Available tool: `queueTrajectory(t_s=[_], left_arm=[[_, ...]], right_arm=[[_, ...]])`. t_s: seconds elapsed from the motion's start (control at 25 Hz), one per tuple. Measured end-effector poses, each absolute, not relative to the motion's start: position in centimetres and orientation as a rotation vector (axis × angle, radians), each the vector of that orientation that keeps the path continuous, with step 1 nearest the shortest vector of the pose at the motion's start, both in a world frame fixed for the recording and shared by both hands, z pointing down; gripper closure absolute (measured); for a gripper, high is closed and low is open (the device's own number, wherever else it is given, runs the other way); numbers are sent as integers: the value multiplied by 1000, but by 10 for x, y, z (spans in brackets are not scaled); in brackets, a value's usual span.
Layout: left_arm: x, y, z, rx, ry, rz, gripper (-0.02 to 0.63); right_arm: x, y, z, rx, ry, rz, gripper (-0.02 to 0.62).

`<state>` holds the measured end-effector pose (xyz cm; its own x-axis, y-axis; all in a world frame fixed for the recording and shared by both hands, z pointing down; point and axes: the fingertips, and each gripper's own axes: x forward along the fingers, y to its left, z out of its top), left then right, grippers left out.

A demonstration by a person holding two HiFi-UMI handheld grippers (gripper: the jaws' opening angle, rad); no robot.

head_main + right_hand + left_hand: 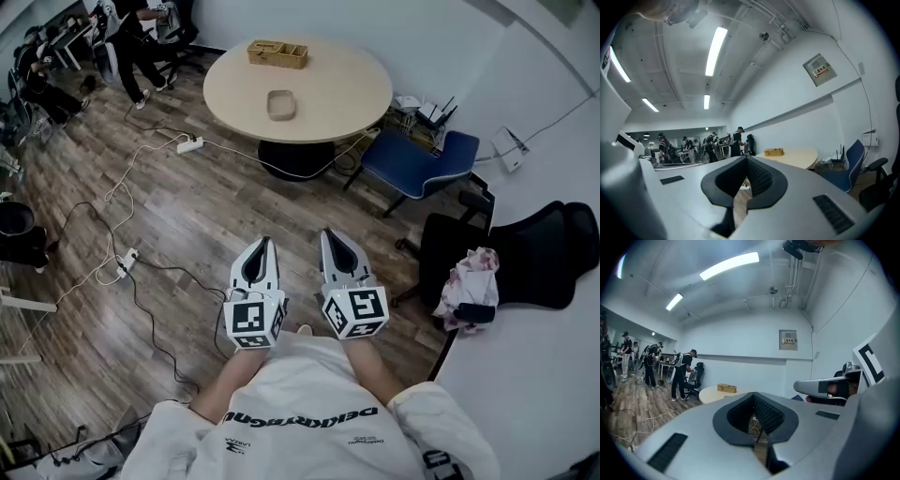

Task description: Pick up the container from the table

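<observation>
container point(281, 104): small, beige, on the round table point(347, 89), well ahead of both tongs' tips; perhaps empty, too small to tell.
hidden: neither gripper view shows the container clearly, only the wooden tray point(277, 53) beyond it.
left gripper point(262, 246): jaws closed together on nothing, pointing tableward.
right gripper point(331, 236): just beside it, likewise closed, empty.
</observation>
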<state>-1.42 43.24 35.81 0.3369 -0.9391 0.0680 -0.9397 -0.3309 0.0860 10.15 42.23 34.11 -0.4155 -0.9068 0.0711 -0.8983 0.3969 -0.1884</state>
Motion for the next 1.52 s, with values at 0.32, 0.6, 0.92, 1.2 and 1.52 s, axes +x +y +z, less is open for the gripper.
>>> queueTrajectory(t_s=[0.32, 0.6, 0.92, 1.2, 1.52], left_arm=[[8, 439, 385, 2454, -1741, 78, 591], [15, 397, 405, 2433, -1731, 66, 591], [6, 293, 399, 2435, -1727, 19, 591], [-19, 183, 374, 2444, -1716, 7, 591], [-39, 68, 364, 2498, -1669, 23, 591]], right_arm=[[122, 420, 364, -1693, 2602, -347, 561], [130, 379, 379, -1692, 2626, -343, 563], [117, 275, 378, -1705, 2664, -306, 563], [90, 170, 349, -1714, 2653, -291, 563], [66, 58, 342, -1750, 2623, -270, 563]])
